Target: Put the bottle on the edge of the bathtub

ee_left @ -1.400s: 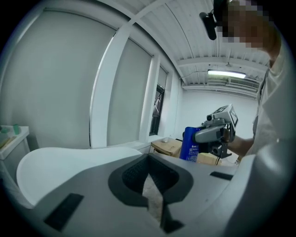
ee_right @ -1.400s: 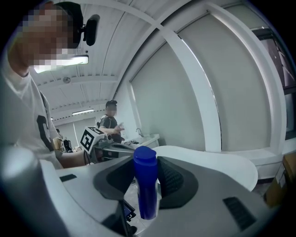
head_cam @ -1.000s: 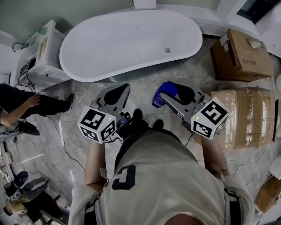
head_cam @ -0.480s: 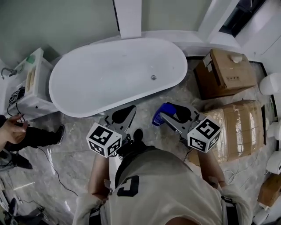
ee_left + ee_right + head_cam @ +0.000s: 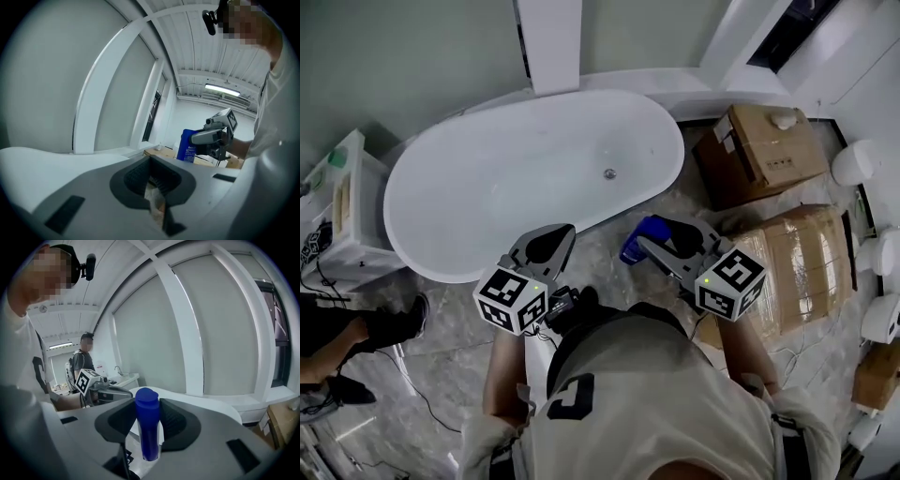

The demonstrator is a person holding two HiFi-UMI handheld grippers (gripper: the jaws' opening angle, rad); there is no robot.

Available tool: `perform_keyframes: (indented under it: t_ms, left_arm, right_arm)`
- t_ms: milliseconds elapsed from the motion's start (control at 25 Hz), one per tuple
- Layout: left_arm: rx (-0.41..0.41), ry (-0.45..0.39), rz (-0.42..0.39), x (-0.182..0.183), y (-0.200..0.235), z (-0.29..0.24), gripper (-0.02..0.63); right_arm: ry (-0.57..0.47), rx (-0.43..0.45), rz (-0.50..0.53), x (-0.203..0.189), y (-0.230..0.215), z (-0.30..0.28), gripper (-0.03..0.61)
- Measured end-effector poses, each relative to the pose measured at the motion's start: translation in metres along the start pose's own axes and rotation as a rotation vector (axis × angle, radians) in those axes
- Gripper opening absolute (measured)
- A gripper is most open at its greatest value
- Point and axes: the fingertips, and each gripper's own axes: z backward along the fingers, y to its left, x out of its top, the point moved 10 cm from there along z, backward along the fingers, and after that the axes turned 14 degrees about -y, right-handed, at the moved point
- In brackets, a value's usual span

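The white bathtub (image 5: pixel 469 202) lies ahead of me, with its near rim just beyond both grippers. My right gripper (image 5: pixel 649 236) is shut on the blue bottle (image 5: pixel 637 240), which hangs over the marble floor just short of the tub's right end. In the right gripper view the bottle (image 5: pixel 147 404) stands upright between the pads, with the tub (image 5: pixel 187 401) behind it. My left gripper (image 5: pixel 564 232) is shut and empty, its tips at the tub's near rim. The left gripper view shows its jaws (image 5: pixel 151 180) together, and the bottle (image 5: pixel 187 146) in the right gripper (image 5: pixel 211 136).
Cardboard boxes (image 5: pixel 759 150) and a wrapped carton (image 5: pixel 811 267) crowd the floor at the right. A white washstand (image 5: pixel 333 202) stands left of the tub. A person (image 5: pixel 337 337) crouches at the lower left. A white pillar (image 5: pixel 548 42) rises behind the tub.
Both grippers have come closer to the tub; the left gripper's tips now reach its near rim. The bottle stays in the right gripper. The person at the left has drifted out of frame.
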Motion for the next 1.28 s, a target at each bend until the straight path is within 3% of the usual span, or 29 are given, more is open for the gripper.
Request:
perform_keyframes:
  t_ms: [360,600,1000,1280]
  left_arm:
    - [-0.023,0.017,-0.035,-0.002,-0.007,-0.039,0.057]
    - [0.012,0.027,-0.037,-0.007,-0.028,-0.077,0.057]
    - [0.018,0.057,-0.112,-0.017,-0.107,-0.198,0.057]
    - [0.029,0.063,-0.118,-0.026,-0.156,-0.258,0.057]
  right_arm:
    - [-0.034,-0.026,0.029,0.000,-0.037,0.005,0.160]
    - [-0.051,0.002,0.001,-0.005,-0.079,0.027,0.160]
    - [-0.057,0.050,0.006,-0.003,-0.186,0.098,0.160]
    - [-0.075,0.061,-0.002,0.000,-0.245,0.158,0.160]
